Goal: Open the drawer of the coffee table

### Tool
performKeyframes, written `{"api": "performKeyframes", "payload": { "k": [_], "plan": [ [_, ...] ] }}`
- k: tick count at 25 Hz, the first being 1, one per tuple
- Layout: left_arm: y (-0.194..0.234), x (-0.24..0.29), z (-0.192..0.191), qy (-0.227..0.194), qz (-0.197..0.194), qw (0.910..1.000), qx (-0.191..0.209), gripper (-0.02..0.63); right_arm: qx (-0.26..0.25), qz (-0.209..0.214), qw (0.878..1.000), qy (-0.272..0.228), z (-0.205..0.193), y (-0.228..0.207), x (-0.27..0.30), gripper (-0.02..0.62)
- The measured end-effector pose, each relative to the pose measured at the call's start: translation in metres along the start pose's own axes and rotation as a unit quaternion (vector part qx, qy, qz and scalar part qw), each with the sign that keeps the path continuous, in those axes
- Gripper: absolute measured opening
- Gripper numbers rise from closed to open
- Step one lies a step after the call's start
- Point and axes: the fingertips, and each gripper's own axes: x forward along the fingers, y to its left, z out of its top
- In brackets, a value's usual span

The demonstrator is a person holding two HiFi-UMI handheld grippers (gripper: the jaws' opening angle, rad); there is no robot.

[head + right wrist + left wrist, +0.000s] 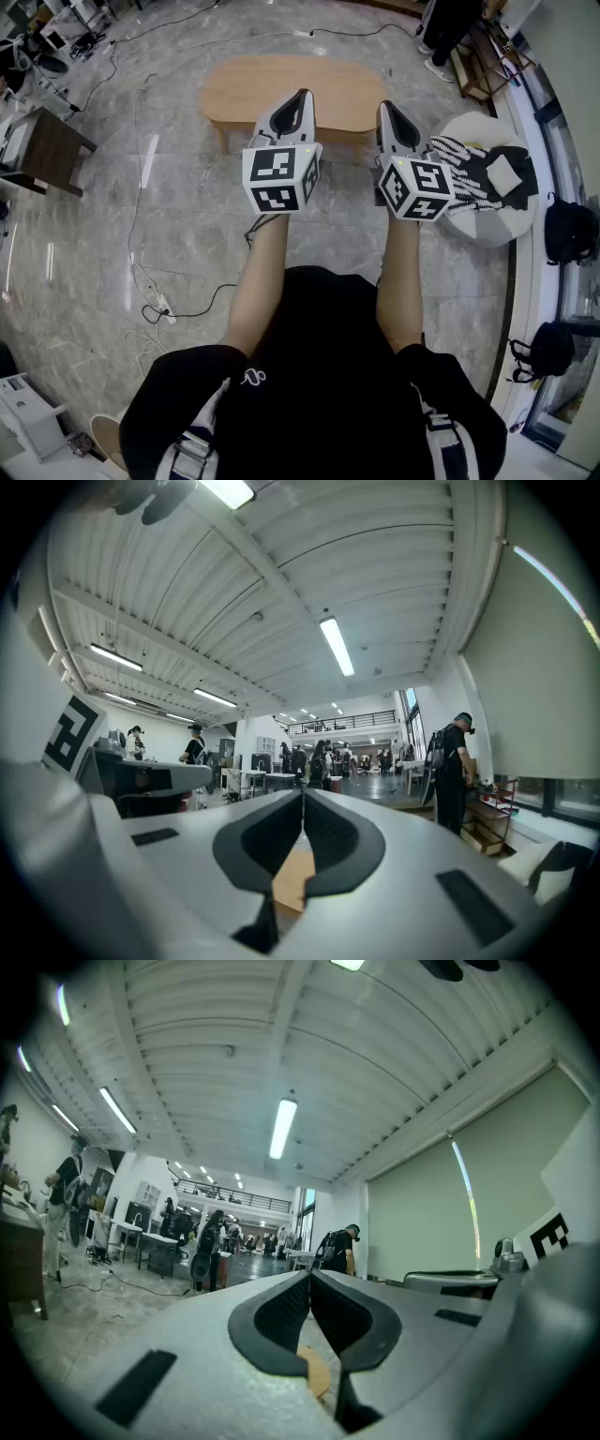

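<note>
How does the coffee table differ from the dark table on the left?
The coffee table is light wood; the dark table is deep brown. The coffee table's top is a long oval; the dark table's is square-cornered. The coffee table lies straight ahead; the dark table sits far left. Both stand on the floor.

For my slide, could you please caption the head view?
Left gripper and right gripper, shut and empty, face the wooden coffee table.
</note>
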Motion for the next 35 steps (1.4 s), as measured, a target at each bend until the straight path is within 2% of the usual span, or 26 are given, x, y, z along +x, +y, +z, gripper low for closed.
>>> {"api": "performKeyframes", "payload": {
  "k": [6, 15, 35],
  "plan": [
    [0.005, 0.003, 0.004, -0.005, -0.004, 1.0000, 0.002, 0.011, -0.003, -0.001, 1.000, -0.007, 0.003, 0.003, 0.005, 0.012],
    [0.024, 0.006, -0.004, 0.003, -0.001, 1.0000, -0.007, 0.011, 0.021, -0.020, 0.999, -0.034, 0.007, -0.004, 0.008, 0.012],
    [0.080, 0.006, -0.030, 0.024, 0.015, 0.9988, -0.039, 0.011, 0.028, -0.043, 0.999, -0.008, -0.019, 0.001, 0.026, 0.012]
  ]
}}
